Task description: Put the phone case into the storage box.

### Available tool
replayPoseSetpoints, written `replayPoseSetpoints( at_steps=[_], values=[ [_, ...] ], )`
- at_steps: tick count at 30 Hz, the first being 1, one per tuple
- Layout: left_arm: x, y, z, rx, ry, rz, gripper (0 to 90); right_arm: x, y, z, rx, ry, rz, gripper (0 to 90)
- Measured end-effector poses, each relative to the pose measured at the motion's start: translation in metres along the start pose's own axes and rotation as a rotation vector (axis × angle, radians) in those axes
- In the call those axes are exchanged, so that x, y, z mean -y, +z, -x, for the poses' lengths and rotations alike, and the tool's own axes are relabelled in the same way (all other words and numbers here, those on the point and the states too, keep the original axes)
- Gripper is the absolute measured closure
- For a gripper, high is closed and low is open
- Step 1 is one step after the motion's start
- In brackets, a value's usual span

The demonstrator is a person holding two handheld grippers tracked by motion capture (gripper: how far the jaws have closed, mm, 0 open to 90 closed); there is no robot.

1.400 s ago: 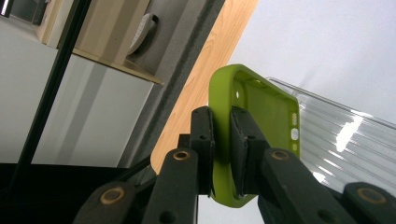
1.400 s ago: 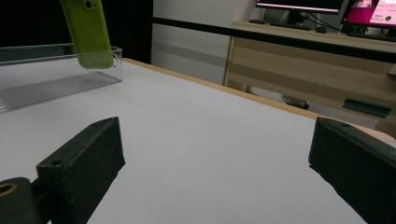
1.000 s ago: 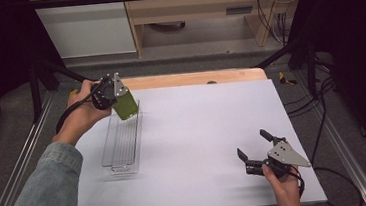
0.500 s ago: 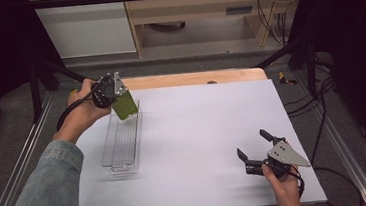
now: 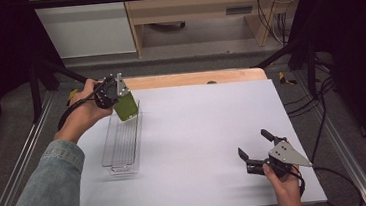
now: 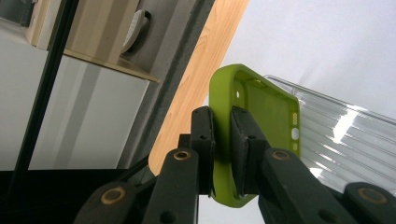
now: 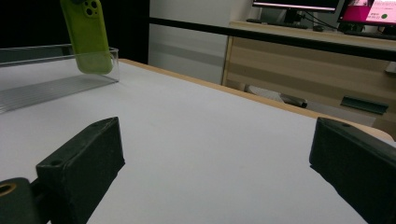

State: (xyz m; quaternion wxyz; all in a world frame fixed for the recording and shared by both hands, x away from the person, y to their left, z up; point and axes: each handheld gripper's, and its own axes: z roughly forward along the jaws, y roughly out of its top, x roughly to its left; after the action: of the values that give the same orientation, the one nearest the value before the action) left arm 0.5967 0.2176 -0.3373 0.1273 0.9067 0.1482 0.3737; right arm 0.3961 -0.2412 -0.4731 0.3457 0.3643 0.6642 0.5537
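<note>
Phone case (image 5: 126, 106), lime green, hangs upright over the far end of the clear tray (image 5: 122, 143) near the surface's (image 5: 203, 131) far left corner, pinched by its side wall in the left tool (image 6: 222, 140). Right tool (image 5: 258, 149) gapes wide, holding nothing, near the near right corner.

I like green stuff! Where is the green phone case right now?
In the high view the green phone case is at the far left, pinched in the left tool over the far end of the clear tray.
</note>
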Motion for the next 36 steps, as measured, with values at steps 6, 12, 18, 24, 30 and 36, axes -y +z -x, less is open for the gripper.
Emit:
replayPoseSetpoints(
  at_steps=[6, 12, 18, 24, 30, 36],
  values=[
    [-0.001, -0.005, 0.001, 0.007, 0.012, 0.007, 80.0, 0.0, 0.0, -0.001, -0.001, -0.002, -0.003, 3.3],
    [0.001, -0.003, 0.001, 0.019, 0.013, -0.003, 80.0, 0.0, 0.001, -0.001, -0.003, -0.007, -0.003, 3.3],
    [0.004, 0.002, 0.001, 0.031, 0.012, -0.023, 80.0, 0.0, 0.001, -0.001, -0.004, -0.003, -0.002, 3.2],
    [0.001, 0.004, 0.002, 0.042, 0.018, -0.021, 80.0, 0.0, 0.001, -0.001, -0.004, -0.003, -0.003, 3.2],
    [-0.001, 0.007, 0.003, 0.049, 0.021, -0.018, 79.9, 0.001, 0.001, -0.001, -0.004, 0.003, 0.003, 3.2],
    [0.0, 0.009, 0.002, 0.054, 0.02, -0.02, 79.9, 0.001, 0.001, -0.001, -0.003, 0.004, 0.001, 3.2]
  ],
)
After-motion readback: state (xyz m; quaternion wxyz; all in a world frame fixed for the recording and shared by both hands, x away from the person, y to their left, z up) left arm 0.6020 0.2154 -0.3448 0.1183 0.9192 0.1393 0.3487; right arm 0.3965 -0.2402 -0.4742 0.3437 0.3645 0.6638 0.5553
